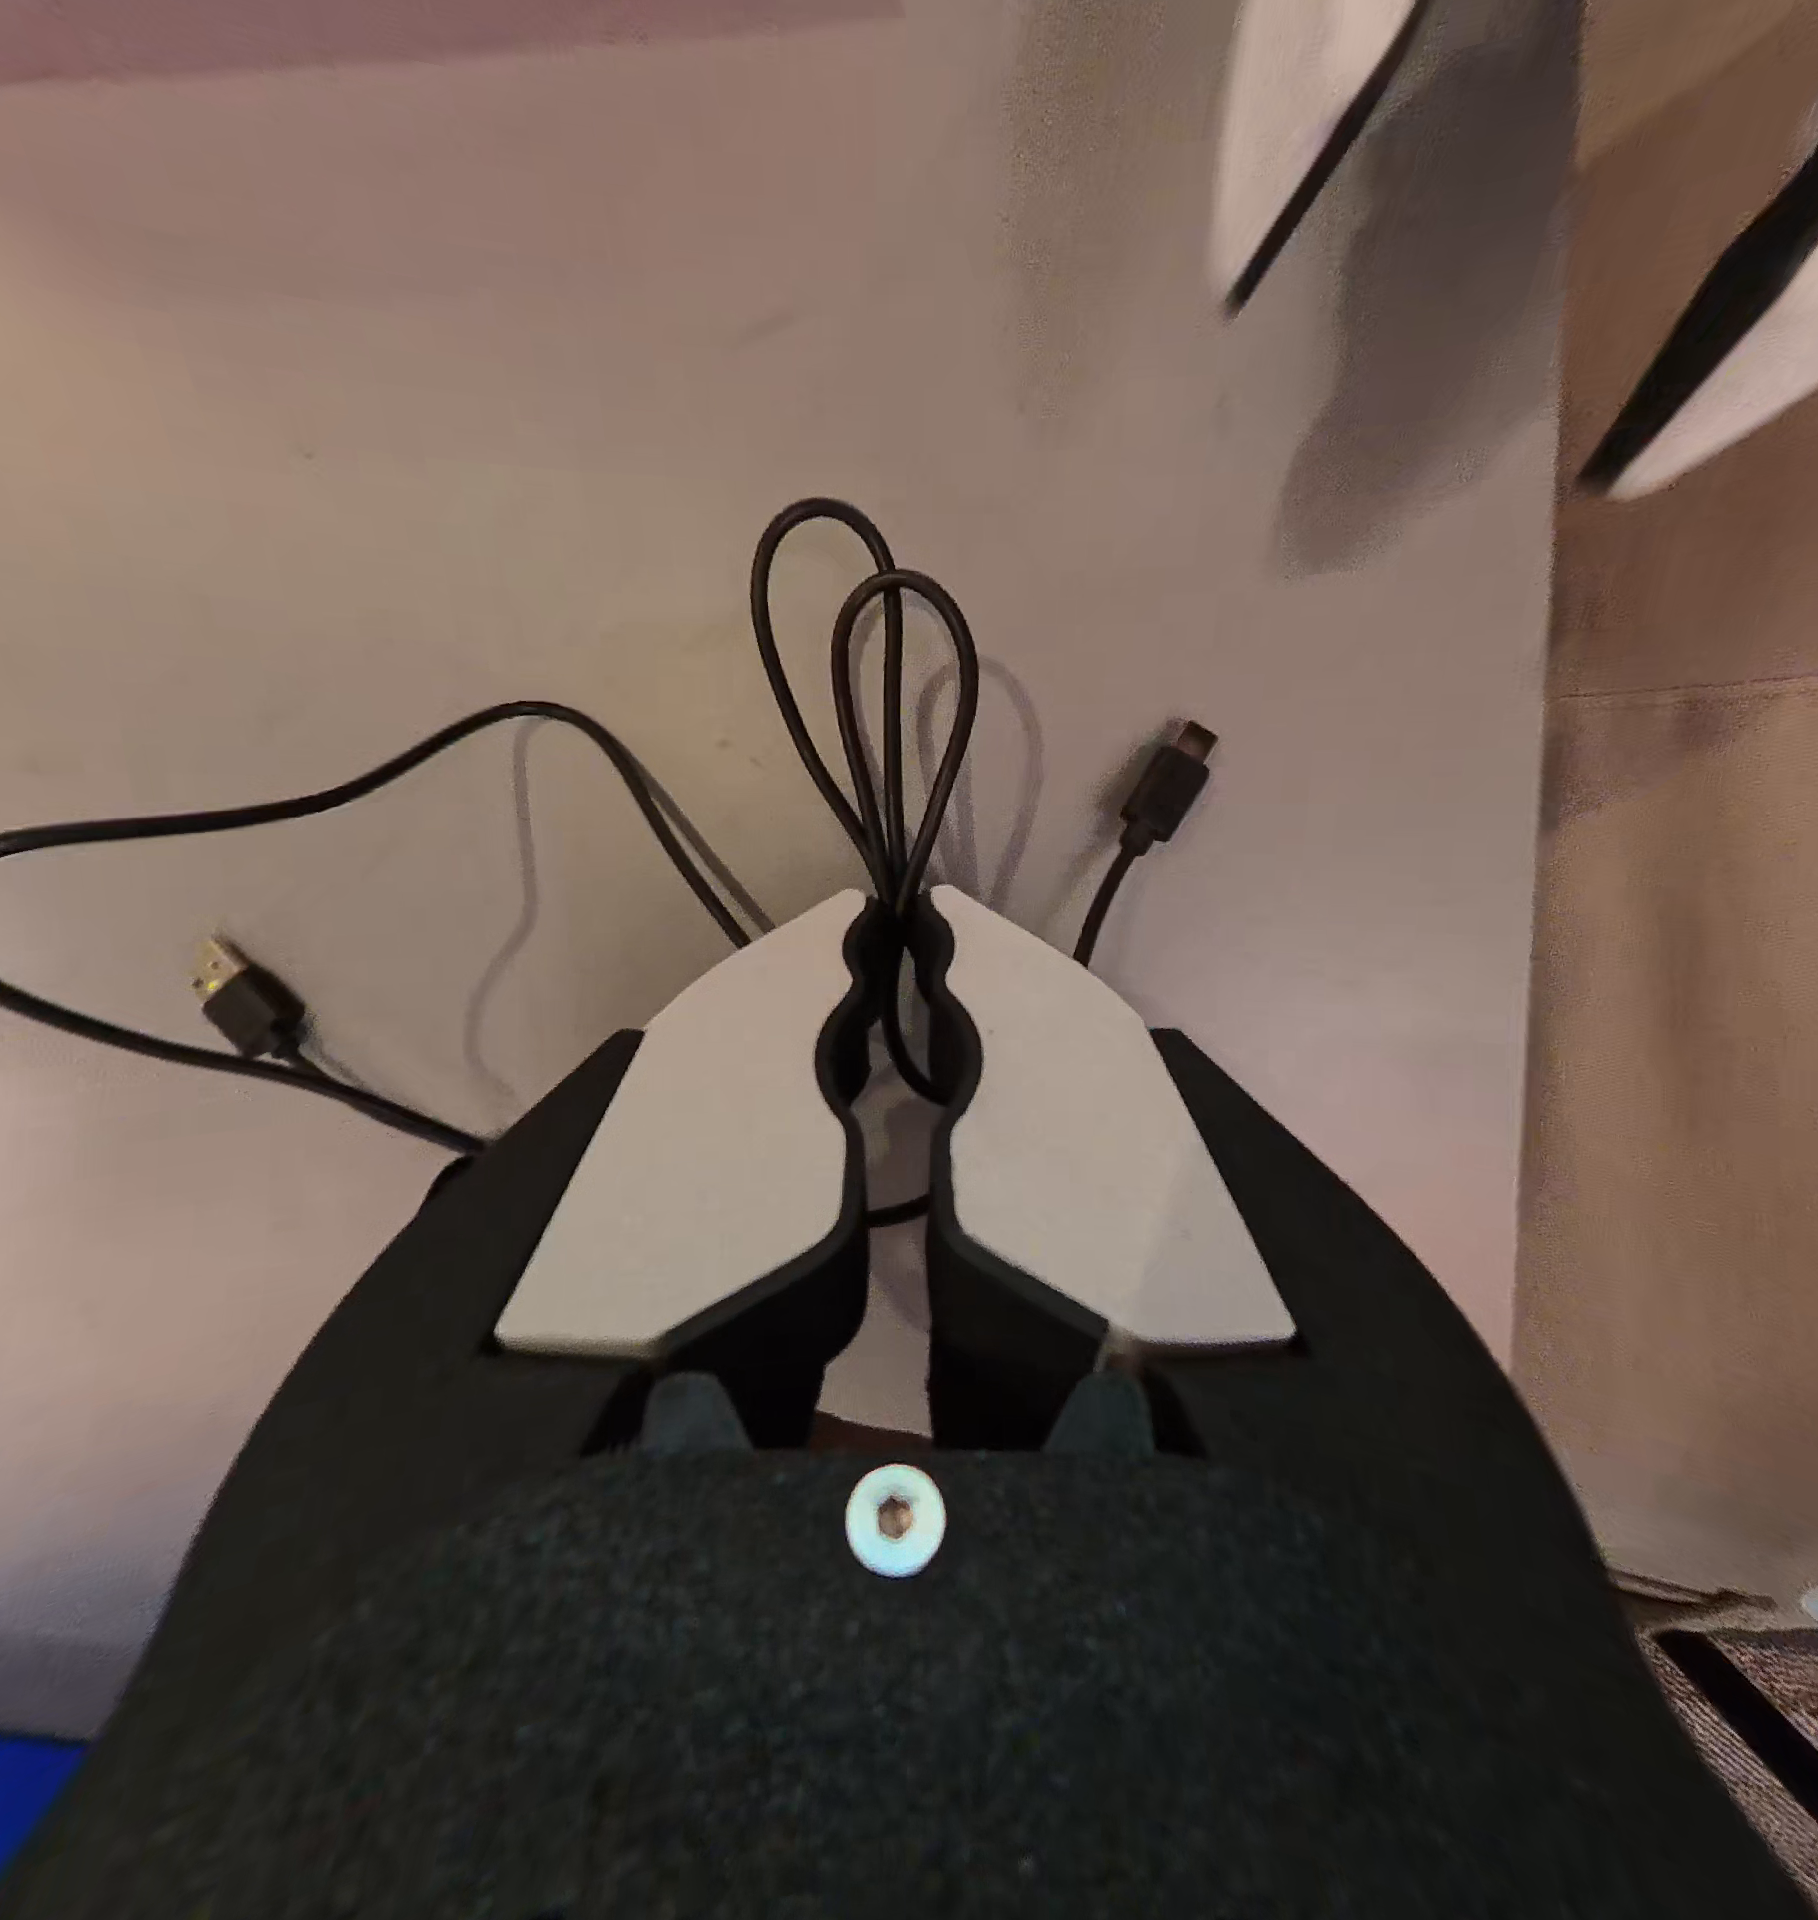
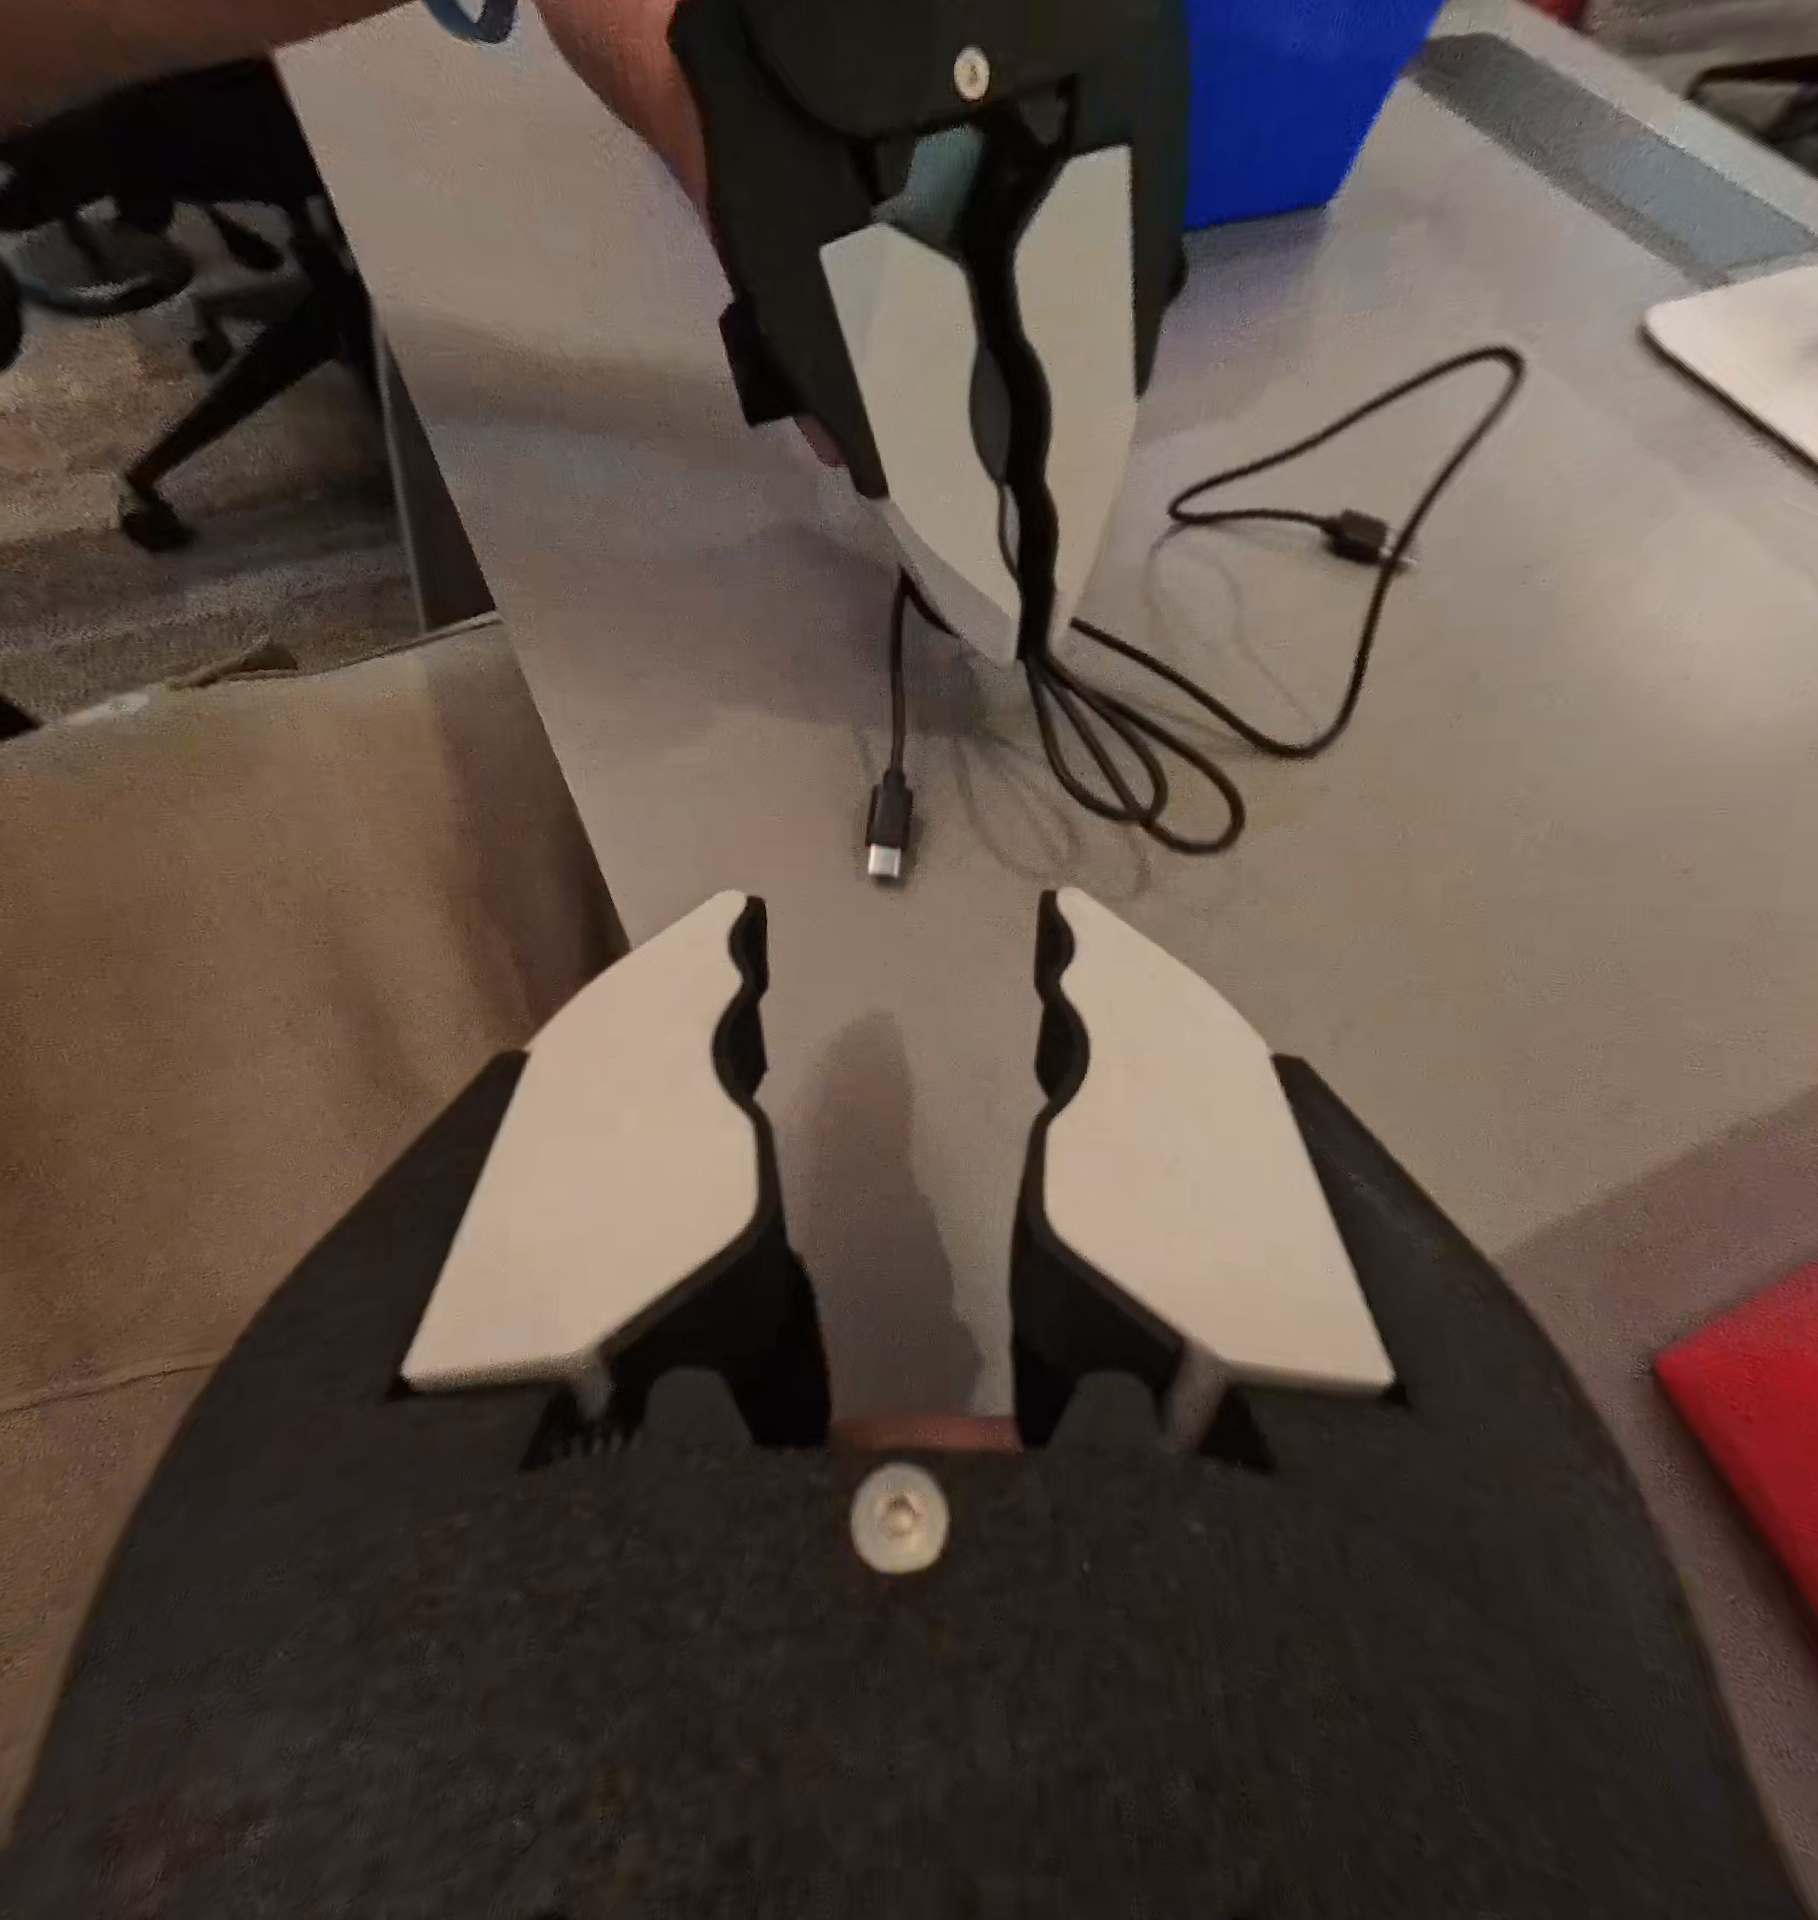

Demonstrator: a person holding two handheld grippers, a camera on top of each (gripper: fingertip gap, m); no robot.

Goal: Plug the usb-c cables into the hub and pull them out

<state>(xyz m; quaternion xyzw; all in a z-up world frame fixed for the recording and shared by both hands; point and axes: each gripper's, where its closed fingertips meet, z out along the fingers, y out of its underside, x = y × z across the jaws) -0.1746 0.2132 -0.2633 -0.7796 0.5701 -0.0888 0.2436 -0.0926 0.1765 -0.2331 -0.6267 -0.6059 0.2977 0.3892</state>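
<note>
Left gripper [image 1: 897, 904]: you pinch bunched cable [image 1: 863, 707] loops.
Right gripper [image 2: 900, 914]: spread, empty.
Risk: loops probably slip, plug [image 2: 887, 826] drags.

Smooth matt grey table [image 2: 1507, 935]; glossy black rubbery cable [image 1: 863, 707]; matt white plastic fingers [image 2: 614, 1143] on the right gripper [image 2: 900, 914]; shiny metal screw [image 2: 899, 1525]
</note>
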